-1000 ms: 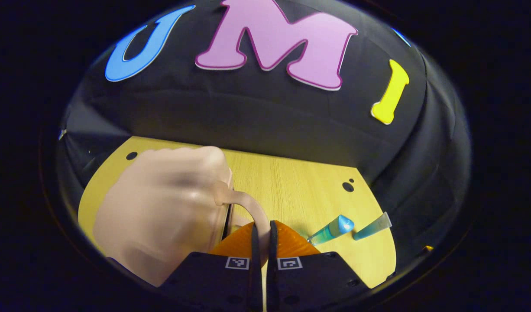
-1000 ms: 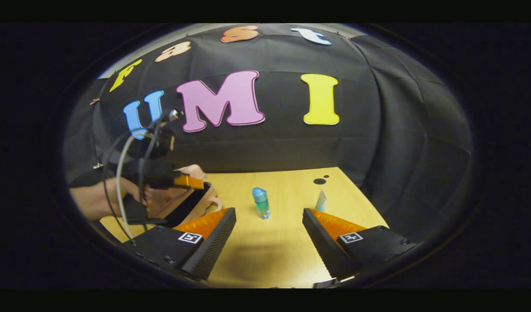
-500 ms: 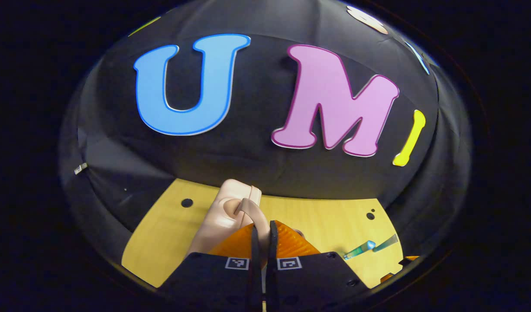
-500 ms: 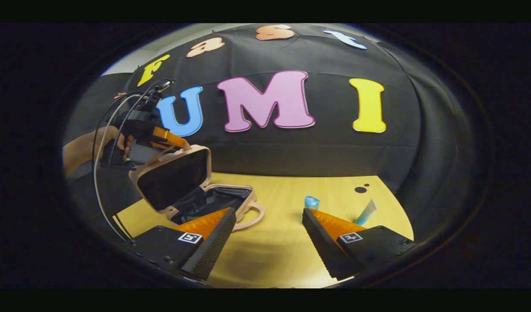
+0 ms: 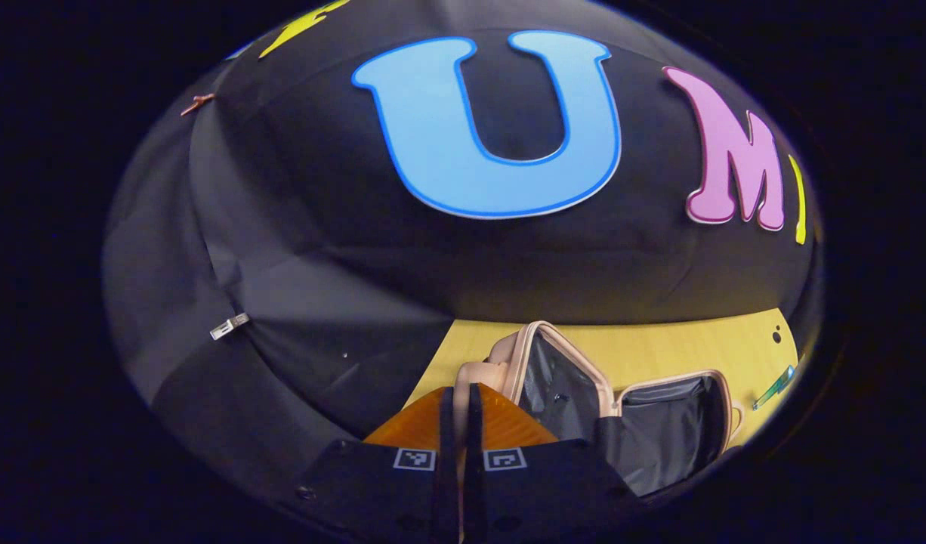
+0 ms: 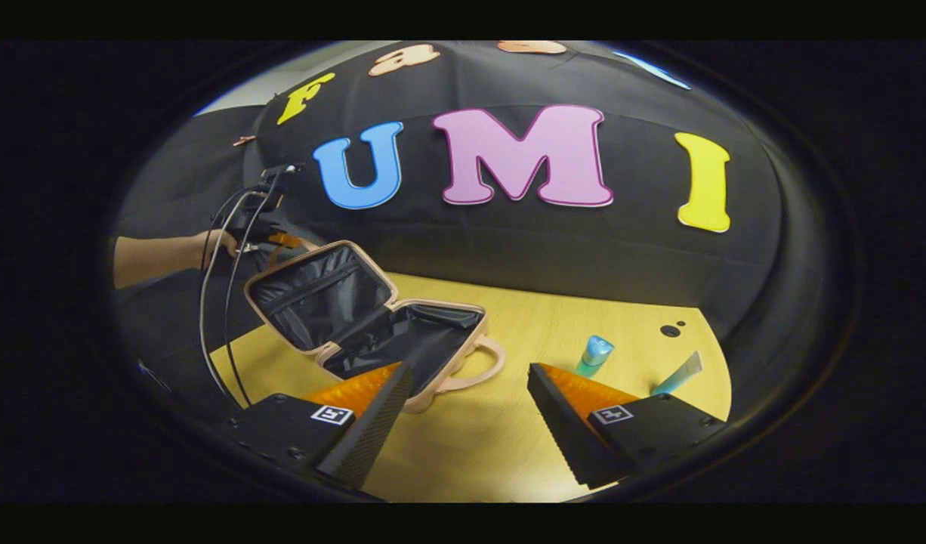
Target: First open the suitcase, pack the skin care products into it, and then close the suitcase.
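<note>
The pink suitcase (image 6: 402, 344) lies open on the wooden table (image 6: 501, 453), its black-lined lid (image 6: 316, 291) tilted up and back. In the left gripper view the lid (image 5: 557, 378) and the base (image 5: 674, 427) stand just right of my left gripper (image 5: 457, 393), which is shut on the pink handle (image 5: 469, 372) at the lid's top edge. My left gripper (image 6: 276, 242) is also at the lid's top in the right gripper view. My right gripper (image 6: 467, 404) hovers open over the table, holding nothing. A blue-capped bottle (image 6: 595, 353) and a teal tube (image 6: 678, 374) stand to its right.
A hand (image 6: 168, 257) with trailing cables (image 6: 214, 325) holds the left gripper at the far left. The base's own handle (image 6: 482, 369) sticks out toward my right gripper. The black cloth wall closes the table's back and sides. Small holes (image 6: 668, 330) mark the far right corner.
The left gripper has swung the lid up and back to the left, from shut to wide open. The right gripper view has shifted, so the bottle and tube sit further right.
</note>
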A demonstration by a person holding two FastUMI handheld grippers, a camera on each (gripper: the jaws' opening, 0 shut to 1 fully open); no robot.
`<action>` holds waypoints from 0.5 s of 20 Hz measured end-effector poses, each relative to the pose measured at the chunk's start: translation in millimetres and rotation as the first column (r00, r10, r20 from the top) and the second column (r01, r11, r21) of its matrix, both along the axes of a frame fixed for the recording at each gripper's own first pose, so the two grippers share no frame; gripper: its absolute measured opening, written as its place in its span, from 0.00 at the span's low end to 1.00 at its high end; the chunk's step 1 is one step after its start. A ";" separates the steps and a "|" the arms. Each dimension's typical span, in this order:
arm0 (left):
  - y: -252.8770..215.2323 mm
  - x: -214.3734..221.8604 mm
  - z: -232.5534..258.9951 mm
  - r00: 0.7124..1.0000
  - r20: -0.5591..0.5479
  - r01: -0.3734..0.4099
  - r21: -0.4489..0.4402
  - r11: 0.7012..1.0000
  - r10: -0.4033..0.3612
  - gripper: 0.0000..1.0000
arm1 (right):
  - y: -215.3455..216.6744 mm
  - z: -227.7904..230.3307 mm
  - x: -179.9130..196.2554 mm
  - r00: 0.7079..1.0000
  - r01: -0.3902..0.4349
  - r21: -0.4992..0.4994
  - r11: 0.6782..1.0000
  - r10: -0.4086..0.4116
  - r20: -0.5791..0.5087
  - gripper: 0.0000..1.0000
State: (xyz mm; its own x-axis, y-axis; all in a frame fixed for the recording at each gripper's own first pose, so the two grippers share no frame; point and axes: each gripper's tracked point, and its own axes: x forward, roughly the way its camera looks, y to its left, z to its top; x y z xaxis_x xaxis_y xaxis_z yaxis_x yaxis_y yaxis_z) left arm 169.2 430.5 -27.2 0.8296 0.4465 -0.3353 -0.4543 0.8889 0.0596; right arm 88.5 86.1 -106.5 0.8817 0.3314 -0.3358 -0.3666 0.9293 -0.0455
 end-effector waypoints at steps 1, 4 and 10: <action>15.8 3.9 -20.5 1.000 -0.009 -0.014 -0.022 1.000 0.014 0.08 | 2.8 -3.8 2.8 1.000 0.000 -0.014 1.000 0.000 -0.005 0.98; 61.0 10.9 -81.5 0.999 -0.038 -0.033 -0.091 0.995 0.030 0.08 | 11.1 -18.8 7.9 1.000 -0.005 -0.060 0.998 0.004 -0.016 0.89; 81.9 25.1 -172.2 0.992 -0.121 -0.046 -0.122 0.992 0.031 0.11 | -4.9 -15.8 27.7 0.992 0.121 -0.043 0.992 -0.119 0.044 0.96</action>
State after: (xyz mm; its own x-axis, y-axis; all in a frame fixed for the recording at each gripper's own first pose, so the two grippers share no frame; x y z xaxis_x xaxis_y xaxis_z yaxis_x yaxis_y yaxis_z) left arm 194.3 512.4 -199.4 0.7633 0.4263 -0.4854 -0.4847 0.8746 0.0058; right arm 116.2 81.2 -122.2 0.9276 0.2079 -0.3105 -0.2499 0.9629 -0.1017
